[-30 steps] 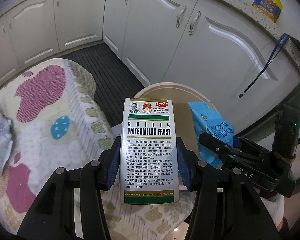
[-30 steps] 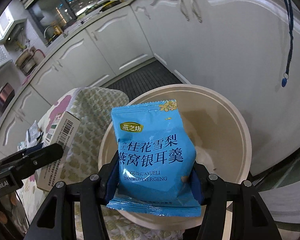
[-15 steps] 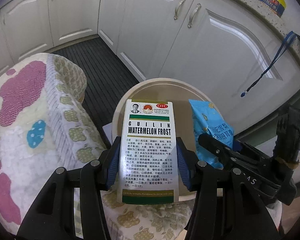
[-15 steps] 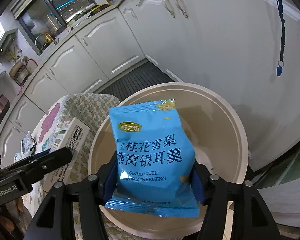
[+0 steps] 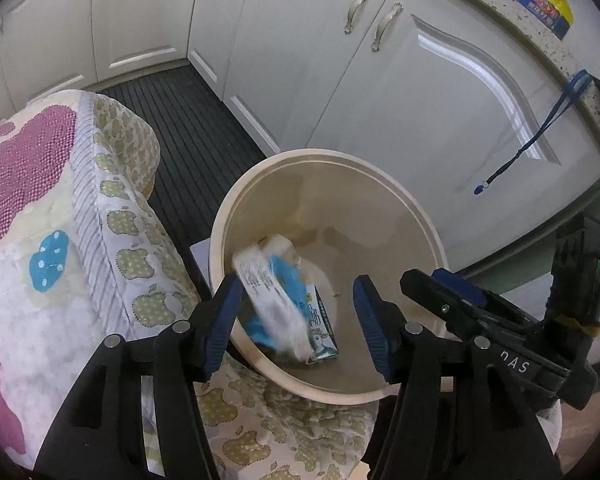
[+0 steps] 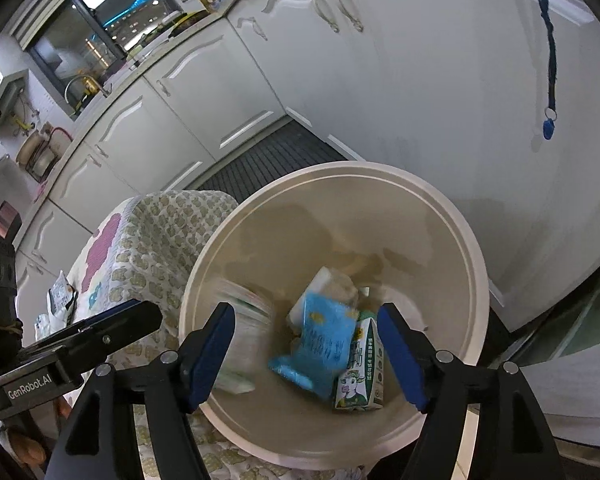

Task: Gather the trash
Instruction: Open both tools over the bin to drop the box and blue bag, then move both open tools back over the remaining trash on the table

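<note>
The left gripper (image 5: 298, 322) gapes, holding nothing — its blurred medicine box (image 5: 270, 304) is inside the beige bin (image 6: 476, 280), left of the blue snack pouch (image 6: 320, 344) and milk carton (image 6: 362, 372). The right gripper (image 6: 304, 354) is spread too — empty.

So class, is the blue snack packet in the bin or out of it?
In. The blue snack packet appears blurred inside the beige bin, below its rim, between the right gripper's open fingers.

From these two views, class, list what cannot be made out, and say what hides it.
- Box, right view: print smeared by motion blur.
- Blue packet, right view: lettering blurred; in the left view the box covers most of it.
- Carton, right view: partly behind the packet.
- Wrappers on the cloth: too small to read.
</note>
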`<state>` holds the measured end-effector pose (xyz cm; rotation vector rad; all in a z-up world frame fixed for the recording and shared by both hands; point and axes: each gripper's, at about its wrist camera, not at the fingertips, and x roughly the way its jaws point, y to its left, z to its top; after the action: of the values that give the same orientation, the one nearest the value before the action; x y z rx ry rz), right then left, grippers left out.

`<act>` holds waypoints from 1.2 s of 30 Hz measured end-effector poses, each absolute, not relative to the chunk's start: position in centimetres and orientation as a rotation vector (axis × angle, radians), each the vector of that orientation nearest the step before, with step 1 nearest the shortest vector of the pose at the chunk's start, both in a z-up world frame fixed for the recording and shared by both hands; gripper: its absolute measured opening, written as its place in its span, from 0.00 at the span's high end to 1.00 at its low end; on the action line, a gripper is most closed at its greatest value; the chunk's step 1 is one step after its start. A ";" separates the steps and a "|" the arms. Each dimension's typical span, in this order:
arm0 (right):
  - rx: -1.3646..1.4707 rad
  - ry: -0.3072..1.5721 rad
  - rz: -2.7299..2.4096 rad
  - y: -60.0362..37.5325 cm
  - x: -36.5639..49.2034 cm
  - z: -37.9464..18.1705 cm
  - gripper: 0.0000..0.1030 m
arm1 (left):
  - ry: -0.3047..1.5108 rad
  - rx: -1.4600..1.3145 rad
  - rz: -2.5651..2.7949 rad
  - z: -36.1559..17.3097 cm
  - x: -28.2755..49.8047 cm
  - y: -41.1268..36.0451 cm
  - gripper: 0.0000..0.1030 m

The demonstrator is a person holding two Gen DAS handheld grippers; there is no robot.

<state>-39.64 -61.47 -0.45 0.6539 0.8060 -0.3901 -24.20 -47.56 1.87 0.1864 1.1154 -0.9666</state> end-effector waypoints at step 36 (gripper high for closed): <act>0.387 0.833 -0.071 -46.8 -31.7 4.2 0.25 | 0.986 0.024 -0.625 7.1 -19.0 -22.1 0.44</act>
<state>-31.66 -46.82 4.17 0.3873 0.8335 -0.0714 -19.05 -22.09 7.06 0.0237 0.9855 -0.6249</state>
